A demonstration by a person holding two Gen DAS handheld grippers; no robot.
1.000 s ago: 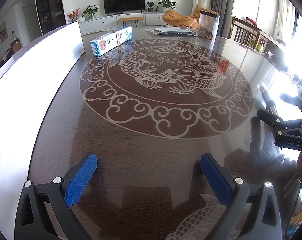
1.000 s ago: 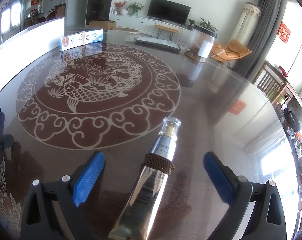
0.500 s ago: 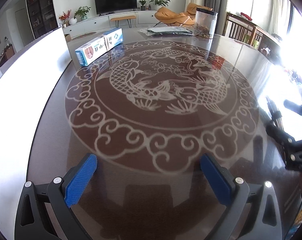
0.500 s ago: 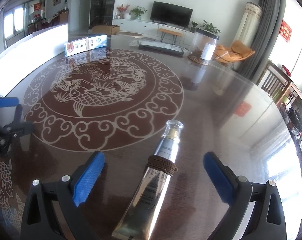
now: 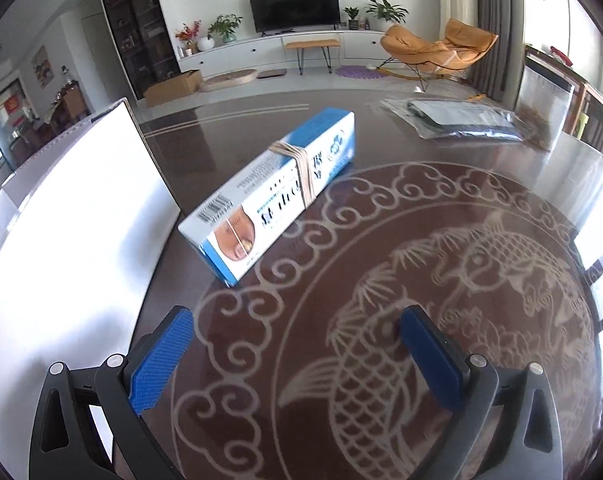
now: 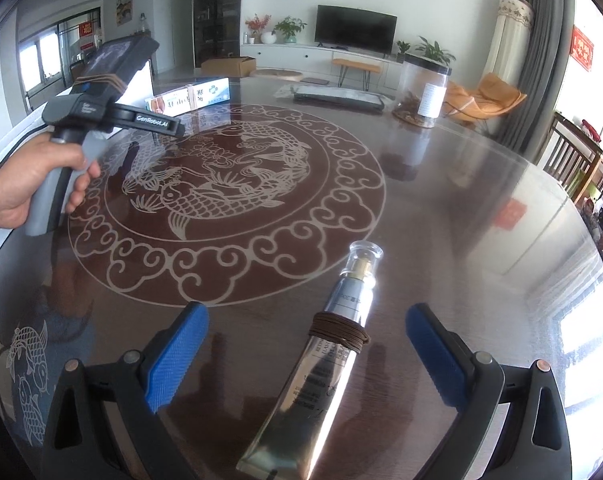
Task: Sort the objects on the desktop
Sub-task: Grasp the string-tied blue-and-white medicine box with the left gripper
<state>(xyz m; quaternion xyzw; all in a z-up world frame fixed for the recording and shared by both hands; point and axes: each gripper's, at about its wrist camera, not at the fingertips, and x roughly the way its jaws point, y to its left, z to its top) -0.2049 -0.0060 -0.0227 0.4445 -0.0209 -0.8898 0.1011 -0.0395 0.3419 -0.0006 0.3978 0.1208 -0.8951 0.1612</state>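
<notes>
Toothpaste box (image 5: 279, 192): left wrist view, blue-white carton with rubber band round its middle, lies flat on dark table (image 5: 481, 168), just beside white board (image 5: 73, 216), ahead of left gripper (image 5: 293, 344)
Left gripper: blue pads spread wide, nothing between them, over carved fish pattern
Far end: flat plastic packet (image 5: 461, 120), clear jar (image 5: 545, 108) beside it

Silver tube (image 6: 325, 360): right wrist view, lies flat on table, clear cap pointing away, brown cord wound round it, between fingers of right gripper (image 6: 305, 340)
Right gripper: pads spread wide, not touching tube
Hand (image 6: 25, 184): holds left gripper handle at left, above table
Toothpaste box, this view: far left, by board
</notes>
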